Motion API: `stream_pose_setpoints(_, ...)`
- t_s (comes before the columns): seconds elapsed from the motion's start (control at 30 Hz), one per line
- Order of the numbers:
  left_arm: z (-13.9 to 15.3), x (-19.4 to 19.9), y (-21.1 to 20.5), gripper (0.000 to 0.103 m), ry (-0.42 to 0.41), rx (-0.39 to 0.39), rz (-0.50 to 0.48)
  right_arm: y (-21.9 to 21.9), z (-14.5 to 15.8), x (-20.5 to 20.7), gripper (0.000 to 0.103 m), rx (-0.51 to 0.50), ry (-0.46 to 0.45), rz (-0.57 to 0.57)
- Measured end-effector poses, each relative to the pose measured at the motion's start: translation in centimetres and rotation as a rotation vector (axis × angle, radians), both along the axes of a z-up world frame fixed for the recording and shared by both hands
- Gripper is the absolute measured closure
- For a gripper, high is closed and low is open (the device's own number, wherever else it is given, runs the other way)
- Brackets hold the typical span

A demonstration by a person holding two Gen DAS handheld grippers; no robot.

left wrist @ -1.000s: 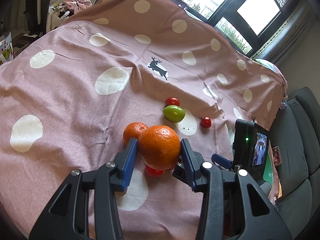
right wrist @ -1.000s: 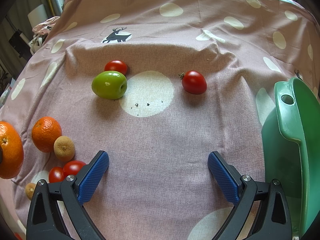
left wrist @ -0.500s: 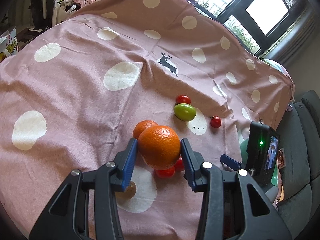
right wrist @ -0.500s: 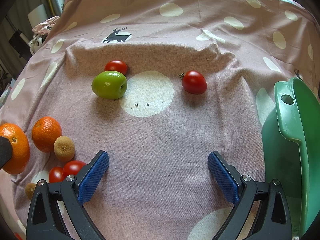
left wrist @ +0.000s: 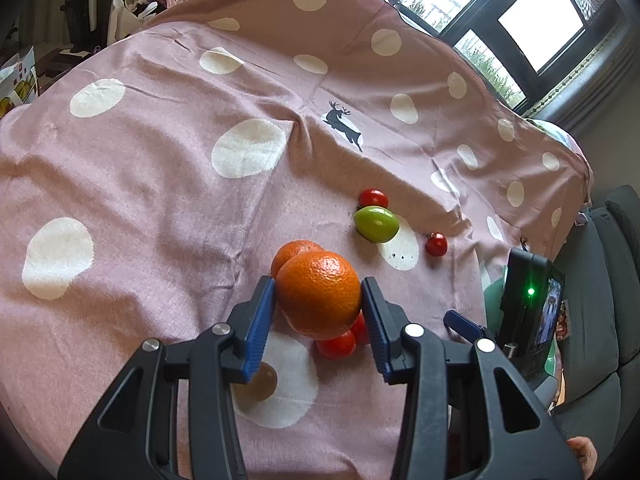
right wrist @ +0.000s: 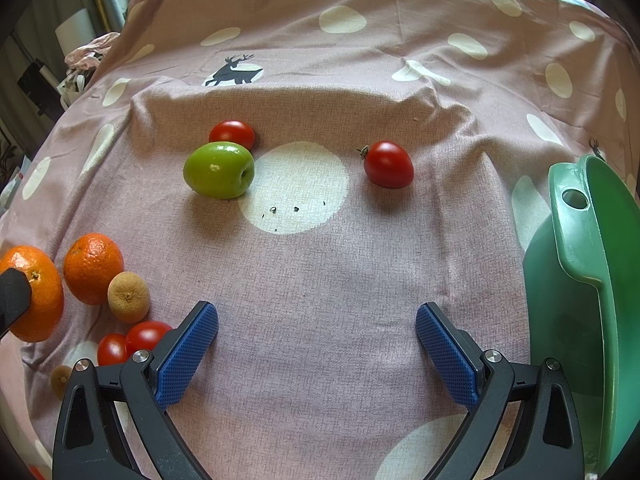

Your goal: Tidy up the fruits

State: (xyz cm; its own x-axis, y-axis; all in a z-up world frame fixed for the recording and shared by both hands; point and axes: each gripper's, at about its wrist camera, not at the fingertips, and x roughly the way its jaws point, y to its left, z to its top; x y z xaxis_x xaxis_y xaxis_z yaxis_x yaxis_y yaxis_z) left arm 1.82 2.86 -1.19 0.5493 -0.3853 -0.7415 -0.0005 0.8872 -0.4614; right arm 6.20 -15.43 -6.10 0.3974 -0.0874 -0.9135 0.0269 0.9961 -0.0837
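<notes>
Round, pebbly-skinned orange (left wrist: 319, 294) pinched between ribbed blue fingers (left wrist: 259, 330) of left gripper (left wrist: 318, 300), raised above woven dotted cloth (left wrist: 160, 168). Right gripper (right wrist: 317, 344) fingers spread wide; smooth green fruit (right wrist: 219, 169) ahead-left, glossy plastic basin (right wrist: 588, 280) right.

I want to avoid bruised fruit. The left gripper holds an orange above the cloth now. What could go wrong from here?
1. The left gripper pinches the round orange only at its two sides, so it may roll out and drop onto the two tomatoes lying below it.
2. The green basin stands at the far right, beyond the open right gripper; carrying the orange across may bump that gripper.
3. The wrinkled tablecloth could let a dropped fruit roll away.
</notes>
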Motion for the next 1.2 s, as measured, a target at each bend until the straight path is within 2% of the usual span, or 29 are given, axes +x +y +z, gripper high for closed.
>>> stream_pose_setpoints(0.3, 0.2, -0.1, 0.9, 0.06, 0.0, -0.025, 0.008, 0.0, 0.0, 0.0, 0.004, 0.0, 0.0, 0.001)
stream_pose_setpoints(0.57, 0.3, -0.2, 0.7, 0.06, -0.001, -0.006, 0.005, 0.0, -0.3, 0.4, 0.001, 0.003, 0.014, -0.011)
stream_pose_setpoints(0.6, 0.3, -0.2, 0.6, 0.06, -0.003, 0.001, 0.005, -0.1, -0.2, 0.3, 0.003, 0.01, 0.013, -0.015)
stream_pose_setpoints(0.63, 0.3, -0.2, 0.5, 0.059, -0.005, 0.007, 0.004, -0.2, 0.1, 0.2, 0.014, 0.015, 0.011, -0.017)
stream_pose_setpoints(0.67, 0.3, -0.3, 0.5, 0.06, -0.007, 0.012, 0.002, -0.4, 0.5, 0.2, 0.026, 0.039, 0.016, -0.018)
stream_pose_setpoints(0.73, 0.3, -0.3, 0.3, 0.059, -0.009, 0.018, 0.0, -1.0, 1.9, -0.1, 0.029, 0.157, -0.003, -0.018)
stream_pose_setpoints(0.83, 0.4, -0.5, 0.0, 0.059, -0.016, 0.026, -0.007, -1.8, 4.8, -1.5, 0.029, 0.346, -0.101, 0.007)
stream_pose_setpoints(0.9, 0.4, -0.6, -0.4, 0.059, -0.021, 0.027, -0.019, -2.1, 6.1, -2.4, 0.033, 0.45, -0.144, 0.039)
stream_pose_setpoints(1.0, 0.4, -0.9, -1.4, 0.059, -0.029, 0.033, -0.05, -2.6, 6.9, -3.3, 0.042, 0.622, -0.153, 0.08)
stream_pose_setpoints(1.1, 0.5, -1.0, -2.4, 0.059, -0.04, 0.031, -0.081, -2.3, 7.0, -3.7, 0.043, 0.731, -0.144, 0.109)
stream_pose_setpoints(1.2, 0.7, -1.4, -3.4, 0.059, -0.059, 0.036, -0.116, -1.8, 6.9, -3.8, 0.043, 0.765, -0.121, 0.123)
